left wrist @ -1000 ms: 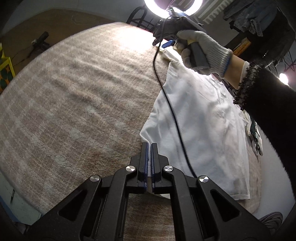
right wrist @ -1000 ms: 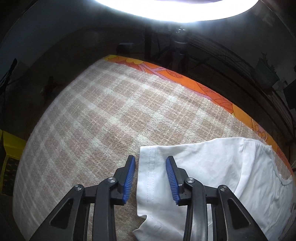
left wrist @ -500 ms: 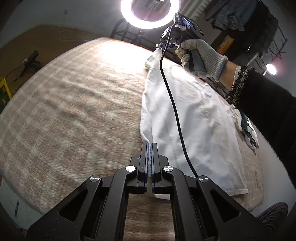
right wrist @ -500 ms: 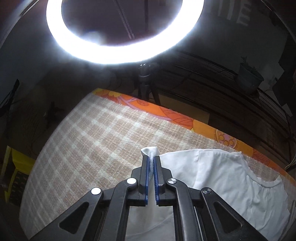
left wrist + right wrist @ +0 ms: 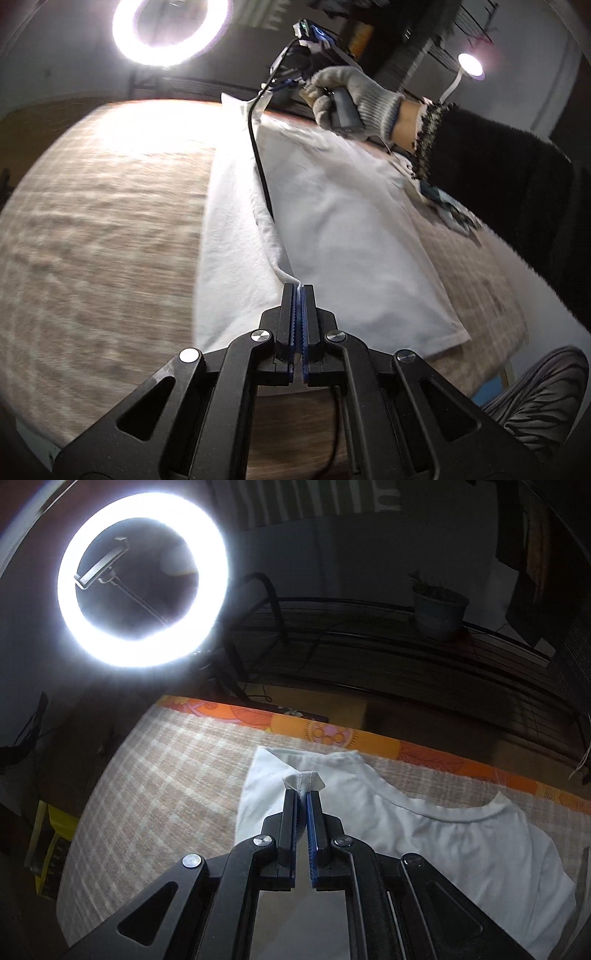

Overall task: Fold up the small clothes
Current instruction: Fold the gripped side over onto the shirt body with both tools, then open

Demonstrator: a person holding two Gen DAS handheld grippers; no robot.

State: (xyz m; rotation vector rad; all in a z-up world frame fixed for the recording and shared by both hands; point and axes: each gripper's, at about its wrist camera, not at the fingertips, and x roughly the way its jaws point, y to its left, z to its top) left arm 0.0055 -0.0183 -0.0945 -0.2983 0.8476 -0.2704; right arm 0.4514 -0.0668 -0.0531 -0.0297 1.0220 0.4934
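A white T-shirt (image 5: 332, 229) lies on the checked beige tablecloth (image 5: 92, 221). My left gripper (image 5: 297, 288) is shut on the shirt's near left edge and holds it lifted off the cloth. My right gripper (image 5: 303, 794) is shut on the far sleeve corner, with a tuft of white fabric (image 5: 303, 780) sticking out past the tips. In the left wrist view the right gripper (image 5: 314, 44) is held by a gloved hand at the far end, above the table. The shirt's left side hangs folded inward between both grippers. The neckline (image 5: 443, 808) shows in the right wrist view.
A bright ring light (image 5: 142, 579) stands beyond the table's far edge. An orange patterned border (image 5: 332, 734) runs along that edge. A dark rack with a plant pot (image 5: 439, 609) stands behind. Another small garment (image 5: 450, 214) lies at the right. A black cable (image 5: 260, 166) hangs over the shirt.
My right gripper closed on the sleeve corner and lifted it. Both grippers rose and carried the shirt's left edge up and inward over the body.
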